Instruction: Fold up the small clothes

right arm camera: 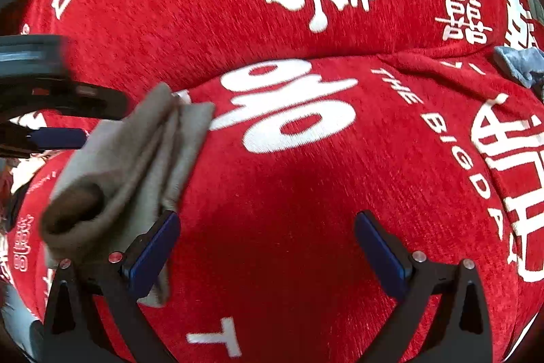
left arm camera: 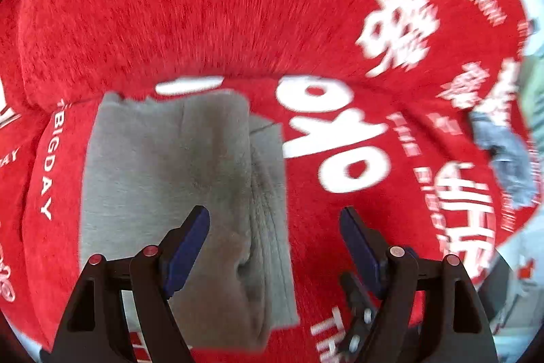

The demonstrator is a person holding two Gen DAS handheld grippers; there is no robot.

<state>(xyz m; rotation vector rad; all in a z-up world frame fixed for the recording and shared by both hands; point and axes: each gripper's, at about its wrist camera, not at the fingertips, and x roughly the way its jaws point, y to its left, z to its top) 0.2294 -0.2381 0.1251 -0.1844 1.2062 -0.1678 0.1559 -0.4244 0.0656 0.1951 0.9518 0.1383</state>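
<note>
A small grey garment (left arm camera: 183,193), folded into a narrow stack, lies on a red plush cover (left arm camera: 204,5) printed with white characters. My left gripper (left arm camera: 273,213) hovers over the garment's right edge, open, with nothing pinched; its left finger (left arm camera: 190,240) is above the grey cloth. In the right wrist view the same garment (right arm camera: 136,165) sits at the left with a rolled opening facing the camera. My right gripper (right arm camera: 267,216) stands open over bare red cover (right arm camera: 306,193), its left finger (right arm camera: 153,250) beside the garment's edge. The left gripper's finger (right arm camera: 57,136) shows at the far left.
A blue-grey cloth (left arm camera: 506,159) lies crumpled at the right end of the cover, seen small in the right wrist view as cloth (right arm camera: 520,63). A raised red cushion back (right arm camera: 204,5) runs behind the seat. The cover's edge drops off at the lower right (left arm camera: 510,261).
</note>
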